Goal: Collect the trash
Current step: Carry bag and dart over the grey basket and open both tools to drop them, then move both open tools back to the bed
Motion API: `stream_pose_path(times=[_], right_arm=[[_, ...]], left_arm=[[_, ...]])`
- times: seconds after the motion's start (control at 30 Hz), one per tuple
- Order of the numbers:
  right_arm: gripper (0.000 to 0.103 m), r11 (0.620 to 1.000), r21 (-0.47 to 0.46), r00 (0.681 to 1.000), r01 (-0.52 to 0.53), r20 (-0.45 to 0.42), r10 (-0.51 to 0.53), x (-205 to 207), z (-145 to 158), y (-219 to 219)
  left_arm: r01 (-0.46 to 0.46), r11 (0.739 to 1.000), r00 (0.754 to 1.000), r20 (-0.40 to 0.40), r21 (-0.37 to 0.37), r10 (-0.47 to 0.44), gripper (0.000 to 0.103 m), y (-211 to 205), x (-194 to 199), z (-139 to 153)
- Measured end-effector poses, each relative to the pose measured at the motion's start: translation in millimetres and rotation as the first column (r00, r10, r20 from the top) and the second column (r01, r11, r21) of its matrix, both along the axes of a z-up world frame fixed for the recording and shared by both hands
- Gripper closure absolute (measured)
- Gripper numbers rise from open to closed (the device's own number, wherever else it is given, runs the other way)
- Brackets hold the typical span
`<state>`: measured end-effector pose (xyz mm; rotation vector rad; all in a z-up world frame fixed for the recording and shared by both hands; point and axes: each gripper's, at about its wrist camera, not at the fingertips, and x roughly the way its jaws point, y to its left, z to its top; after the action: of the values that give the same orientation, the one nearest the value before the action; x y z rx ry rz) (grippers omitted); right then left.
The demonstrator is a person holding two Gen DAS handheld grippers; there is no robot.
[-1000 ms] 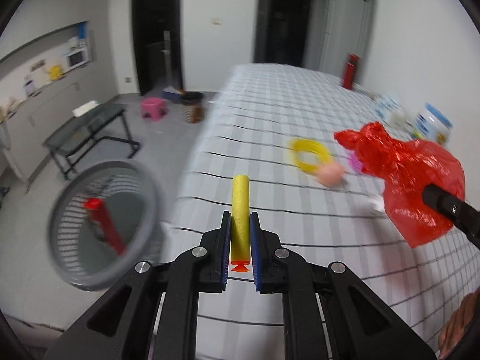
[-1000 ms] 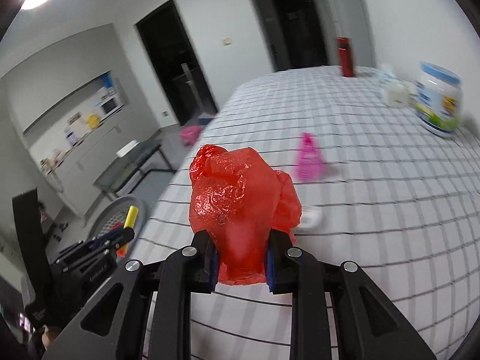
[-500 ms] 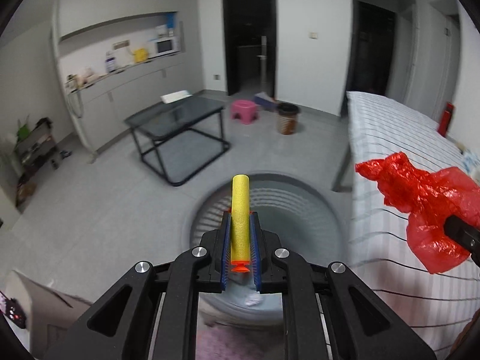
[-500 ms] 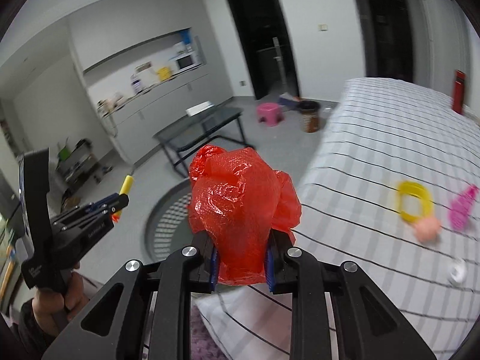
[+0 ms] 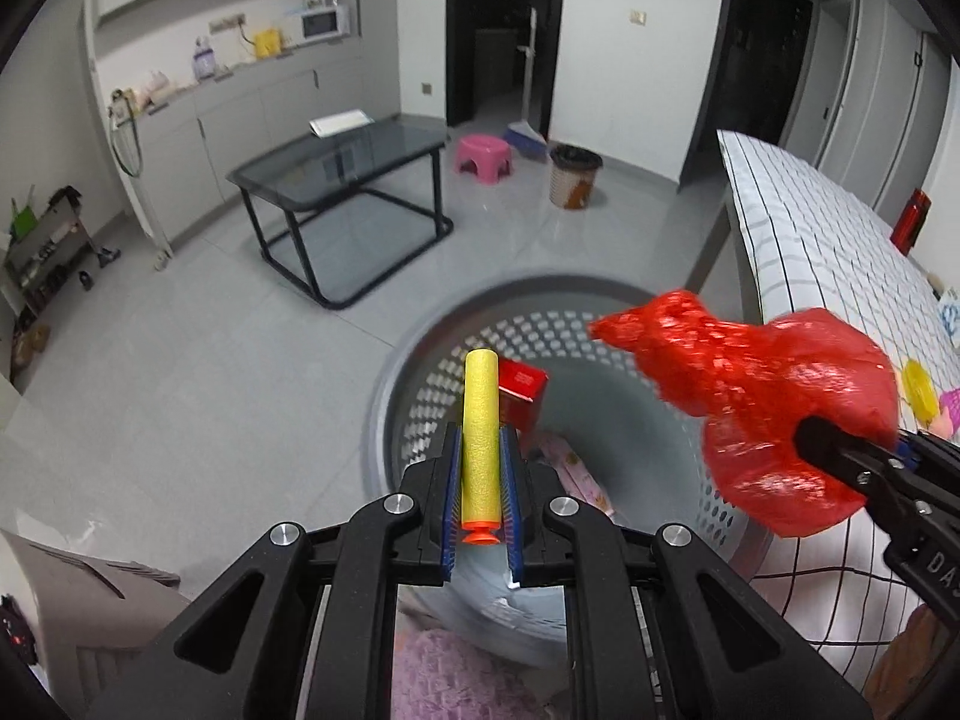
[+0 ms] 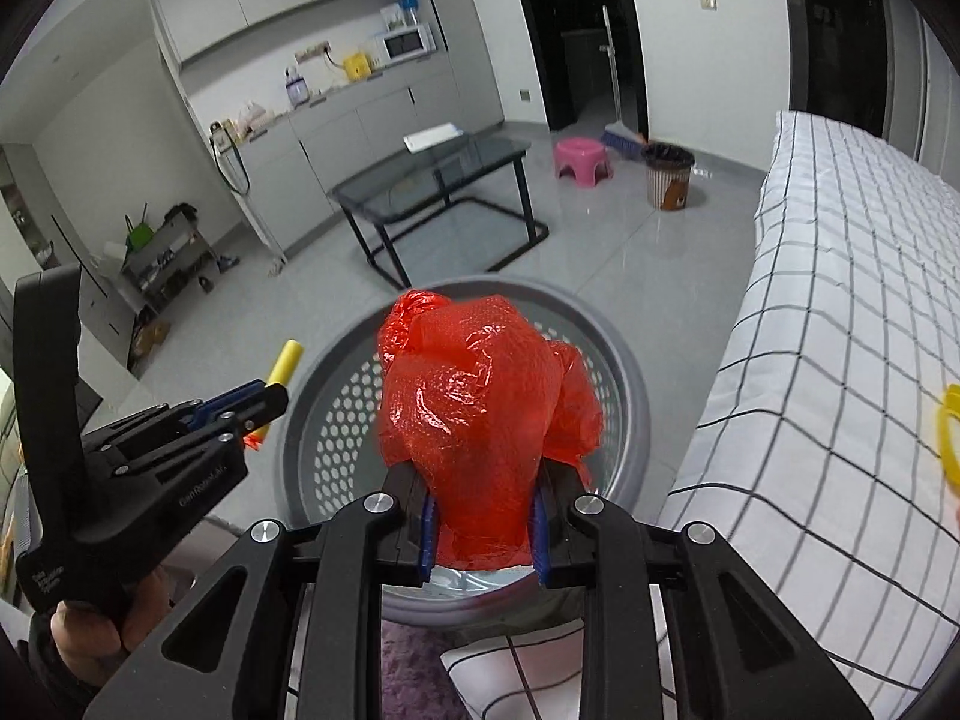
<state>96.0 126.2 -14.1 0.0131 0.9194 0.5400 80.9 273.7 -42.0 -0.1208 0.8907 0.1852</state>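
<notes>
- A grey tiled floor (image 5: 198, 360) runs back to a dark glass table (image 5: 342, 162); a bed with a checked sheet (image 6: 840, 312) lies on the right.
- The left gripper (image 5: 480, 483) pinches a yellow foam dart (image 5: 480, 420) between its blue pads, the orange tip nearest the camera.
- The dart's long axis runs along the fingers, pointing forward and down over the near rim of a grey perforated basket (image 5: 420, 360).
- The right gripper (image 6: 483, 516) is clamped on a crumpled red plastic bag (image 6: 486, 402), which bulges up and forward above the basket's opening.
- Inside the basket a red box (image 5: 525, 387) leans on the wall.
</notes>
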Motion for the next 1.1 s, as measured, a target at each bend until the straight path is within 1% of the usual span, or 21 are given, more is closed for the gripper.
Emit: stream_pose_path(times=[0.17, 0.43, 0.47, 0.5, 0.53, 0.57, 0.6, 0.63, 0.77, 0.87, 0.9, 0.93, 1.1], right_arm=[[0.080, 1.000, -0.021, 1.000, -0.002, -0.028, 0.001, 7, -10, 9], [0.080, 0.999, -0.033, 0.999, -0.004, -0.054, 0.003, 21, -19, 21], [0.077, 0.999, -0.031, 0.999, -0.004, -0.053, 0.003, 21, -19, 22], [0.066, 1.000, -0.030, 0.999, -0.002, -0.051, 0.001, 21, -17, 22], [0.058, 1.000, -0.029, 0.999, 0.001, -0.046, -0.003, 24, -15, 20], [0.043, 1.000, -0.027, 0.999, 0.005, -0.038, -0.006, 22, -16, 19], [0.042, 1.000, -0.022, 1.000, 0.011, -0.023, -0.011, 21, -13, 18], [0.042, 1.000, -0.023, 1.000, 0.014, -0.015, -0.014, 20, -12, 18], [0.042, 1.000, -0.022, 1.000, 0.013, -0.017, -0.014, 18, -12, 16], [0.042, 1.000, -0.018, 1.000, 0.017, -0.016, -0.017, 17, -10, 15], [0.042, 1.000, -0.016, 1.000, 0.019, -0.014, -0.020, 17, -8, 14], [0.042, 1.000, -0.015, 1.000, 0.021, -0.012, -0.022, 16, -7, 14], [0.042, 1.000, -0.008, 1.000, 0.028, -0.010, -0.028, 12, -5, 10]], left_arm=[[0.024, 1.000, 0.999, -0.024, -0.018, -0.024, 0.090, -2, 11, -12], [0.020, 0.999, 0.998, -0.053, -0.037, -0.022, 0.090, 0, 21, -23], [0.018, 0.999, 0.998, -0.058, -0.039, -0.021, 0.090, 0, 22, -24], [0.011, 0.999, 0.998, -0.060, -0.039, -0.014, 0.089, 1, 22, -24], [0.005, 0.999, 0.998, -0.064, -0.038, -0.008, 0.089, 3, 23, -24], [-0.001, 0.999, 0.998, -0.067, -0.041, -0.002, 0.089, 4, 23, -23], [-0.006, 0.999, 0.998, -0.069, -0.044, 0.002, 0.087, 5, 23, -24], [-0.011, 0.999, 0.998, -0.070, -0.045, 0.008, 0.082, 6, 24, -24], [-0.023, 0.999, 0.998, -0.067, -0.047, 0.020, 0.071, 8, 21, -24], [-0.029, 0.999, 0.998, -0.062, -0.042, 0.027, 0.056, 8, 18, -23], [-0.033, 0.999, 0.998, -0.058, -0.040, 0.031, 0.047, 9, 16, -22], [-0.038, 0.999, 0.998, -0.048, -0.034, 0.037, 0.043, 9, 14, -20], [-0.041, 0.999, 0.998, -0.038, -0.027, 0.040, 0.043, 8, 7, -13]])
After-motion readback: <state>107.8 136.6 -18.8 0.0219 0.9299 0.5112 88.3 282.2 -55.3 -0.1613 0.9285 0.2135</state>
